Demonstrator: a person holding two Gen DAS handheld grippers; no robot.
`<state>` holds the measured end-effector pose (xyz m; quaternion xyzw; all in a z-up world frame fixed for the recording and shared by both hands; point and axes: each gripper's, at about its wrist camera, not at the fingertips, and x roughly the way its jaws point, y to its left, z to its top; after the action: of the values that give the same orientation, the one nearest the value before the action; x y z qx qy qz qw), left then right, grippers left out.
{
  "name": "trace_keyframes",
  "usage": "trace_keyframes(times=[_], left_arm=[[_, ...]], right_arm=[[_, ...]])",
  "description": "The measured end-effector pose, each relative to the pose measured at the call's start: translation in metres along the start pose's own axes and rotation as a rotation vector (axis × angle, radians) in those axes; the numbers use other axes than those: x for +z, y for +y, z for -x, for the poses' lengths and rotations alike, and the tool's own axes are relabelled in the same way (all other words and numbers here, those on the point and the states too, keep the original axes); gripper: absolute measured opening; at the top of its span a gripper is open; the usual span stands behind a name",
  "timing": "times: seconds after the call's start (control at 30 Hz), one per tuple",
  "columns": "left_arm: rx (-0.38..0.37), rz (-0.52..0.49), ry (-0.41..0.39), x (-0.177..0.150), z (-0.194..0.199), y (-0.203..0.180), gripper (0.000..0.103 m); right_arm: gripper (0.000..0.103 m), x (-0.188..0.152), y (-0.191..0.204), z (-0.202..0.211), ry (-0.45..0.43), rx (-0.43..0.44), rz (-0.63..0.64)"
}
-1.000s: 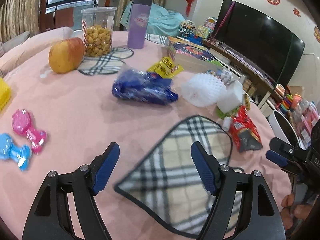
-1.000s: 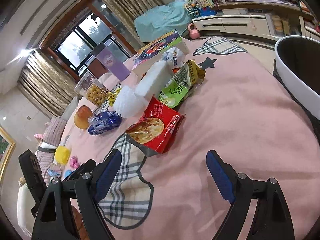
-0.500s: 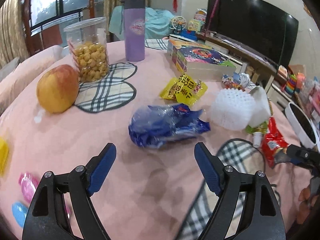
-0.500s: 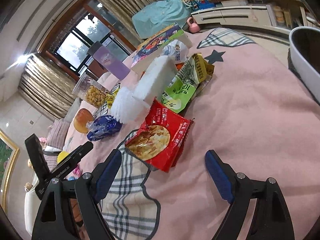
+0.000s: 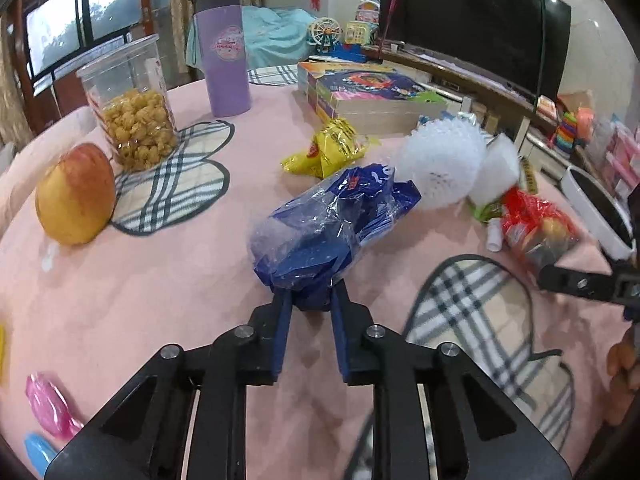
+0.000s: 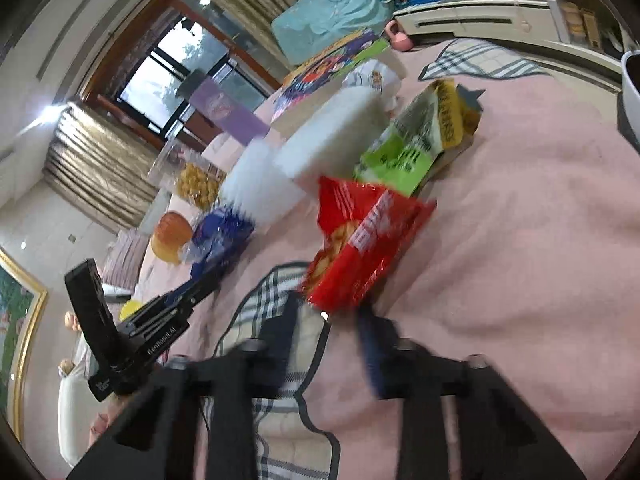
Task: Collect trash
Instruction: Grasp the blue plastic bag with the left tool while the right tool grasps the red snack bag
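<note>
Blue wrapper (image 5: pixel 332 232) is clamped in left claw (image 5: pixel 310 300); red snack bag (image 6: pixel 360 248) is gripped by right claw (image 6: pixel 328 312) (motion-blurred) over pink bench (image 5: pixel 140 280).

Left gripper (image 5: pixel 310 300): matte black angular arms with triangular cut-outs, silver round screws at the joints, flat dark blue fingers (image 5: pixel 281 332). Right gripper (image 6: pixel 326 320), motion-blurred: the same black frame, silver screws and blue pads. Seen from the right wrist, the left unit's black handle carries small white lettering; bare skin shows at the frame edge
</note>
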<state>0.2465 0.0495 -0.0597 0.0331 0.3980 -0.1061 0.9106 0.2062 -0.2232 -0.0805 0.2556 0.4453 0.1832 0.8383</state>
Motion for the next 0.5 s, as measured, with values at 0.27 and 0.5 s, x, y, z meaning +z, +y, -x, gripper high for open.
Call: trace_keyframes(times=[0.27, 0.5], left_arm=[[-0.065, 0.137, -0.001, -0.027, 0.029, -0.012, 0.015], [-0.107, 0.207, 0.008, -0.047, 0.044, -0.029, 0.014]], right_arm=[[0.006, -0.009, 0.0, 0.024, -0.025, -0.024, 0.061], [0.064, -0.007, -0.013, 0.032, -0.037, -0.013, -0.016]])
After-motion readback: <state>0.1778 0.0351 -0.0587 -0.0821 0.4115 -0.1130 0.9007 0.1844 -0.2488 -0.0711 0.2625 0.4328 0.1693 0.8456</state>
